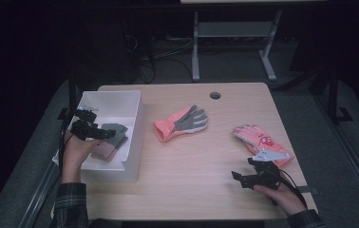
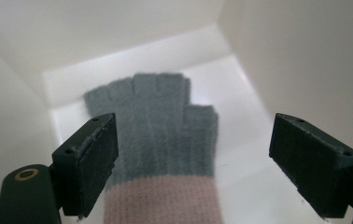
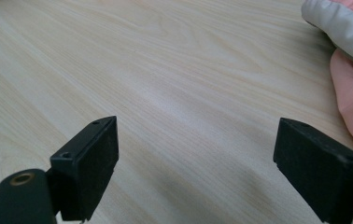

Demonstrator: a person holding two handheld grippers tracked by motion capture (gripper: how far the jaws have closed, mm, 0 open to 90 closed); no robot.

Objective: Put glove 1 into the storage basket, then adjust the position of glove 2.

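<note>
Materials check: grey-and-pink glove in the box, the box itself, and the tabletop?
Grey-and-pink glove: looks like knitted wool or acrylic, matte and fuzzy; ribbed stitch rows and a soft edge show. White box: probably plastic or coated board, smooth with a faint sheen; which one is unclear. Tabletop: pale wood-grain surface, likely laminate, satin finish with soft light reflection.

Two matte black handheld grippers: the left gripper [image 1: 102, 134] had blocky ribbed pads with small screw holes and a brass-ringed hole below its jaws; the right gripper [image 1: 236, 177] carried a grey three-cornered plate and black cable. Dark plaid sleeves [image 1: 70, 202] covered both forearms.
</note>
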